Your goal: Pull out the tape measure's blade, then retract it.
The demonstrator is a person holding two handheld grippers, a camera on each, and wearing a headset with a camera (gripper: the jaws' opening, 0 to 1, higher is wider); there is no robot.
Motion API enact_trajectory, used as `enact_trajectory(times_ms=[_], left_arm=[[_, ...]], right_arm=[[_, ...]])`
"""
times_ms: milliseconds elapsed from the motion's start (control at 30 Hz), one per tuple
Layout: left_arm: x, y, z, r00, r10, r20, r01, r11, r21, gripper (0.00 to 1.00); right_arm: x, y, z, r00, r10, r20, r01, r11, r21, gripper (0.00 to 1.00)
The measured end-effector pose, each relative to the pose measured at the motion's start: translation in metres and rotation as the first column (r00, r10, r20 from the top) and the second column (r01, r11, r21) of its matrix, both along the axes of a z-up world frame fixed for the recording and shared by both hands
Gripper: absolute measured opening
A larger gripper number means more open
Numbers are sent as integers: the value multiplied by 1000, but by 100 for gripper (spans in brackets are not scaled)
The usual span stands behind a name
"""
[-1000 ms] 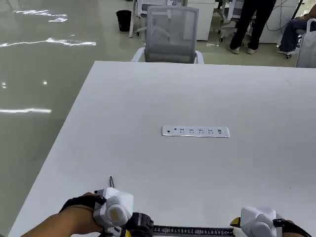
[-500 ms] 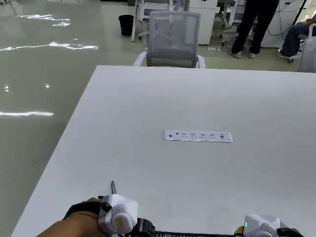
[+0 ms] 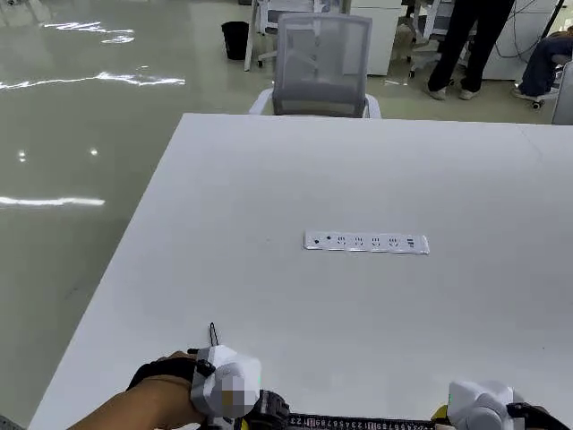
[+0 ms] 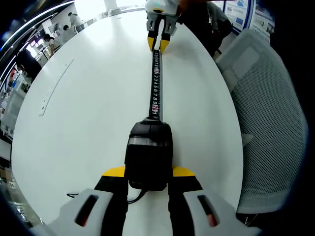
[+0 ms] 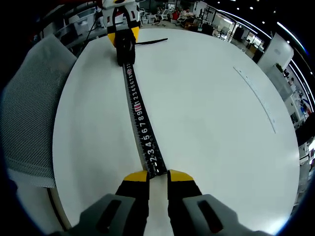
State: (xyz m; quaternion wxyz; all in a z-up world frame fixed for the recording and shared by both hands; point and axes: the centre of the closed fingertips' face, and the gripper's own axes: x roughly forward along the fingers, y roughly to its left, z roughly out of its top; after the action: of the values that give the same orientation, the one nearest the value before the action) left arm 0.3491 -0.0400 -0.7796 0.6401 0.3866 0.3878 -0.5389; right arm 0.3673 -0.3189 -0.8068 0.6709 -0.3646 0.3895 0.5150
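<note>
My left gripper (image 4: 149,173) has its yellow-tipped jaws clamped on either side of the black tape measure case (image 4: 148,152), which sits between them near the counter's (image 3: 358,179) near edge. From the case's mouth the blade (image 4: 155,78) runs out straight, printed numbers facing up, along that edge to my right gripper (image 5: 157,176). There the jaws are pressed together on the blade's free end, with the tip nipped between the two yellow pads. I cannot tell whether the blade rests on the white surface or hangs just above it.

In the head view both grippers sit at the bottom of the frame, well apart, with the blade stretched between them. A thin black cord (image 3: 213,333) lies on the counter just beside the left gripper. A white power strip (image 3: 366,243) lies flat near the counter's middle, well away from the tape. A grey mesh office chair (image 3: 320,54) stands at the far edge, and a dark waste bin (image 3: 236,38) sits on the glossy floor beyond it.
</note>
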Motion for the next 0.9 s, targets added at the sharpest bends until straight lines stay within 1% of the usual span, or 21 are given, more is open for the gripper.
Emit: enact_trajectory(times_ms=[100,200,333,533,600,733,900], left_arm=[[0,0,0,1000,11,2,-11,1000,-3,27],[1,0,0,1000,16,3,-16,1000,-4,27],[1,0,0,1000,22,7,-22,1000,-3,27],[1,0,1,1000,18,10,-18,1000,1,26],[1,0,1,1000,17,11,-17,1000,0,26],[1,0,2,1000,16,11,-16,1000,1,26],[1,0,2,1000,15,8,-15,1000,5,26]], right_arm=[[1,-1,-2,1000,-9,-5,9,1000,4,12],[1,-2,-1,1000,-27,-7,27,999,19,11],[1,-2,0,999,-38,-6,38,999,24,11],[1,-2,1,1000,-30,-5,30,999,13,11],[0,-1,2,1000,-29,-6,29,999,16,11],[1,-2,0,1000,-29,-7,29,999,21,11],[1,1,2,1000,-31,-5,31,999,34,10]])
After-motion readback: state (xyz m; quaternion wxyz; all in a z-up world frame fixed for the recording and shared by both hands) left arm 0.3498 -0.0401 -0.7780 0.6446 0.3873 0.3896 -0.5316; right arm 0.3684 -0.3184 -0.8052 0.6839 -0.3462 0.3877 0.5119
